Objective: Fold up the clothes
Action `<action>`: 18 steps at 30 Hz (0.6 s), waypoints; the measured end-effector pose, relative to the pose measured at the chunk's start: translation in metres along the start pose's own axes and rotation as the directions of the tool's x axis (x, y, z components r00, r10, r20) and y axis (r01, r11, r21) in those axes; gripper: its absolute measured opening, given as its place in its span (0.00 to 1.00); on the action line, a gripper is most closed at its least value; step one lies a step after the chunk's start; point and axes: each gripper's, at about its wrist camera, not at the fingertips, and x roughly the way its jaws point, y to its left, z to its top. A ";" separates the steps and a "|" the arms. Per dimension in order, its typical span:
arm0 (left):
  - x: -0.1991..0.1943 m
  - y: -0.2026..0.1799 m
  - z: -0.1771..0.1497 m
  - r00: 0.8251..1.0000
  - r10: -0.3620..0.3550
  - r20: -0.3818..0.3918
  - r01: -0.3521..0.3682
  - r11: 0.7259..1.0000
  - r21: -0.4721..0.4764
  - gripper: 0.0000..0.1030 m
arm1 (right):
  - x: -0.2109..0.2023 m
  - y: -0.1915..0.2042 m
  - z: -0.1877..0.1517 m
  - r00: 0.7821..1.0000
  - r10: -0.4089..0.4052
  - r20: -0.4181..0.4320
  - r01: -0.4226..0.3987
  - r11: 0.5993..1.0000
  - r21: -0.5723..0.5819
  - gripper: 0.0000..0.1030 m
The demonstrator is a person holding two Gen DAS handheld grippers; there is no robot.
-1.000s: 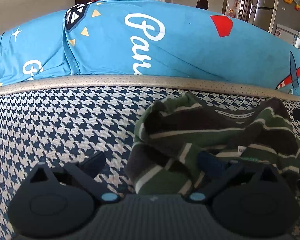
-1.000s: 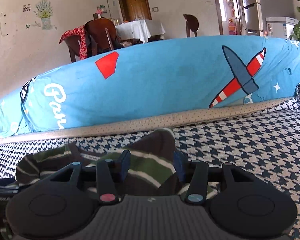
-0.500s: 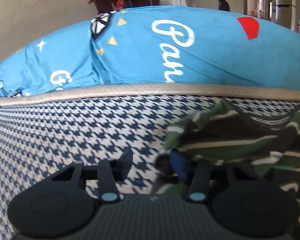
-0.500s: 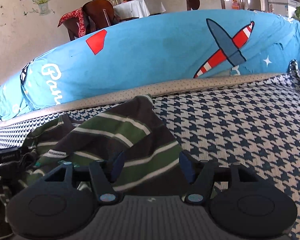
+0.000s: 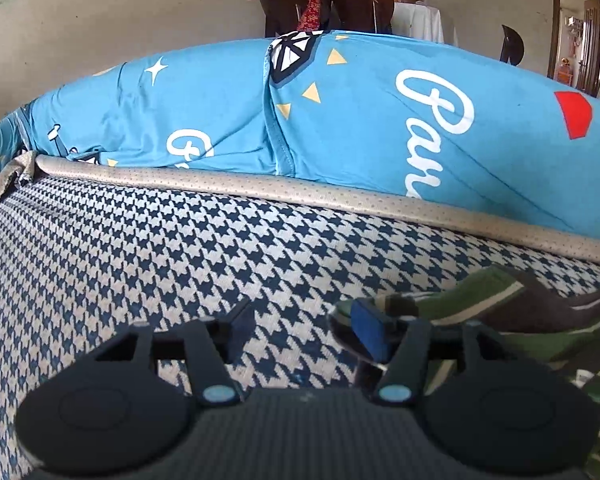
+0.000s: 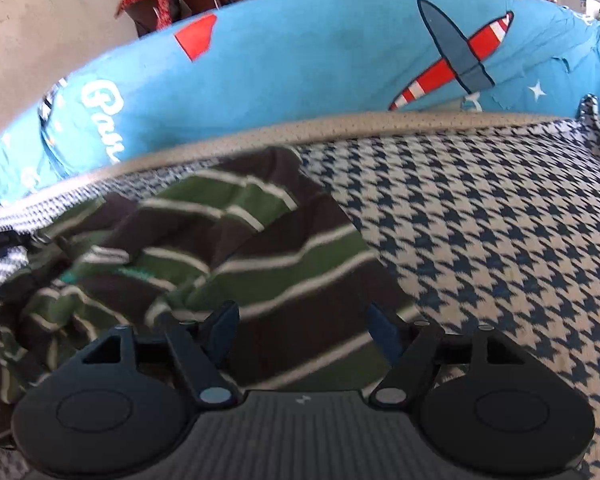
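A green and brown striped garment [image 6: 260,264] lies crumpled on the houndstooth seat cover [image 6: 480,240]. My right gripper [image 6: 304,330] hovers low over its near edge, open, with striped cloth lying under the gap between the fingers. In the left wrist view only the garment's left end [image 5: 500,308] shows, at the right. My left gripper [image 5: 306,328] stands open over bare houndstooth cover [image 5: 160,264]. Its right finger [image 5: 370,334] is right at the garment's tip; whether they touch I cannot tell.
A long blue printed cushion [image 5: 340,120] with a beige piped border [image 5: 260,188] runs along the back of the seat. Behind it stand dark wooden chairs [image 5: 356,4] and a table with a white cloth. Houndstooth cover extends to the right of the garment.
My left gripper has slid left off the garment, narrowing from its wide-open stance. My right gripper has moved in over the garment and its fingers have spread wider.
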 end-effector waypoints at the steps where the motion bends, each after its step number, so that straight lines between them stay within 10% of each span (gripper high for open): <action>1: -0.004 -0.001 0.000 1.000 -0.011 0.002 0.011 1.000 -0.001 0.64 | 0.001 0.001 -0.001 1.000 -0.013 -0.004 0.013 1.000 -0.011 0.70; 11: -0.029 -0.015 -0.011 0.996 -0.088 -0.014 0.089 0.993 0.082 0.73 | 0.004 0.009 -0.004 0.990 -0.136 0.019 0.137 0.989 -0.052 0.75; 18: -0.040 -0.021 -0.022 0.993 -0.112 -0.034 0.115 0.984 0.138 0.75 | 0.009 0.015 -0.008 1.000 -0.018 0.021 0.019 0.999 -0.036 0.79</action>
